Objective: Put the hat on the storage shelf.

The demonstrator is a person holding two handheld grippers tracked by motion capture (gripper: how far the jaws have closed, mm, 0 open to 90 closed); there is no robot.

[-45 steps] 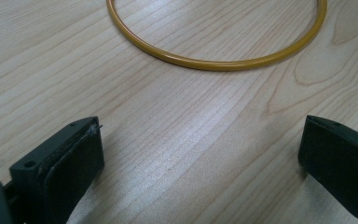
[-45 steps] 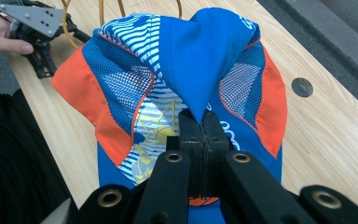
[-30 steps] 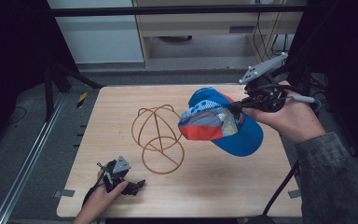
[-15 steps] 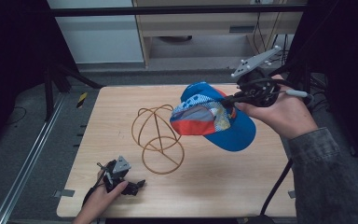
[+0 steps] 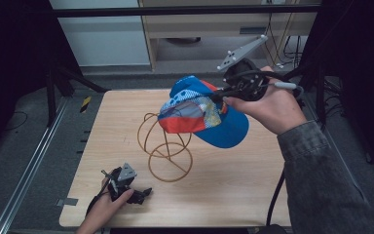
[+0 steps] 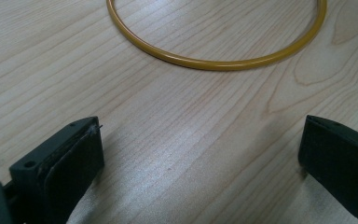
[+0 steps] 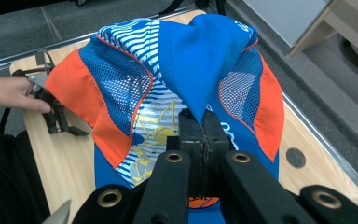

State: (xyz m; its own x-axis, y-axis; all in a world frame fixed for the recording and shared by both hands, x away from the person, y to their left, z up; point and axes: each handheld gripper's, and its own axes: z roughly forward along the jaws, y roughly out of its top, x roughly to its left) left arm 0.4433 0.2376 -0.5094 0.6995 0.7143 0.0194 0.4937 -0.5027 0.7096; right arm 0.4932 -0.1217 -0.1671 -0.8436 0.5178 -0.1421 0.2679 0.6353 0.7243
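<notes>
A blue, orange and white mesh cap [image 5: 202,117] hangs in the air, partly over a yellow wire stand [image 5: 164,146] at the table's middle. My right gripper [image 5: 222,96] is shut on the cap's crown; its own view shows both jaws pinching the blue fabric of the cap [image 7: 186,70]. Near the table's front left edge my left gripper [image 5: 143,193] rests low on the wood, open and holding nothing. In its view the stand's round base ring [image 6: 214,60] lies just ahead of the spread jaws.
The wooden table [image 5: 272,175] has bare room right of the stand. A metal rail [image 5: 34,161] runs along its left side. White and wooden cabinets [image 5: 126,34] stand behind the table, and a cable [image 5: 275,195] trails off the front right.
The right gripper has carried the cap leftward, from right of the stand to partly over its top. The left gripper has stayed put.
</notes>
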